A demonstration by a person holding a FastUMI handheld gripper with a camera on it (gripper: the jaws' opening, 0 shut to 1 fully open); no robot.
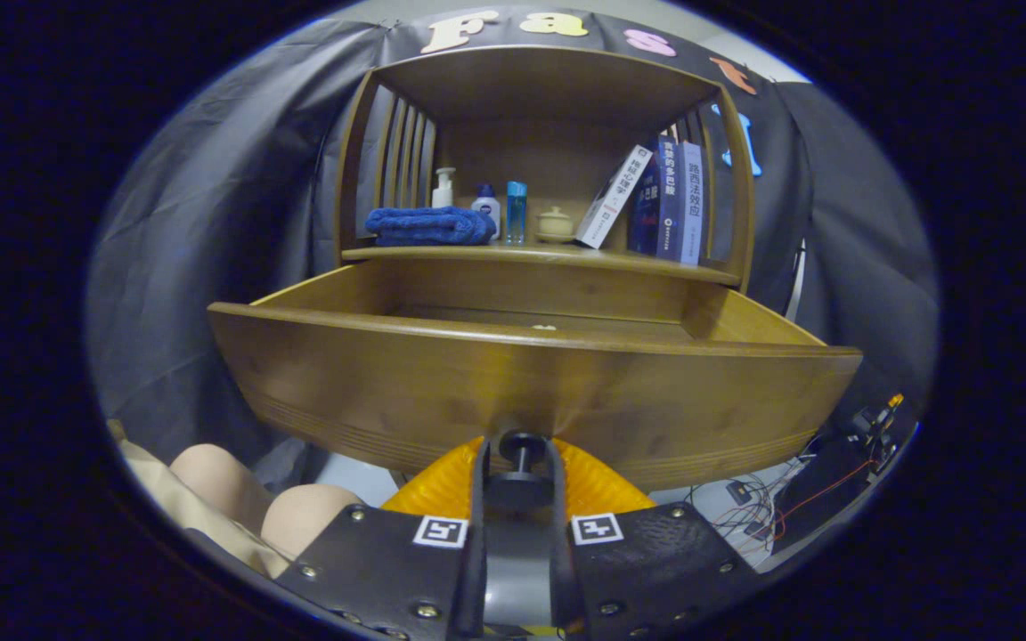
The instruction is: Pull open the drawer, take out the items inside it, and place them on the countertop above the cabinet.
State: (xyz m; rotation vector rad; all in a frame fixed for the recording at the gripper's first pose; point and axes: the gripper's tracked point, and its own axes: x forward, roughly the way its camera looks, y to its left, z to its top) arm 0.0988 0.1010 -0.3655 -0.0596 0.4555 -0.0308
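Our fingers [520,463] pinch the dark knob [522,442] on the drawer [531,392] front. We see the drawer pulled out, with something small and pale [544,328] inside. Above it, the tabletop [549,256] holds a blue towel [430,225], bottles [486,206] and books [666,200].

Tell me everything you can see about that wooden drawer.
The drawer is brown wood with a wide front panel, grooved along its lower edge, and plain side walls. It stands pulled well out of the cabinet, under the shelf with the towel, bottles and books. A dark round knob sits low on the front, and the gripper has both fingers closed on it. Inside, something small and pale peeks above the front edge; the rest is hidden.
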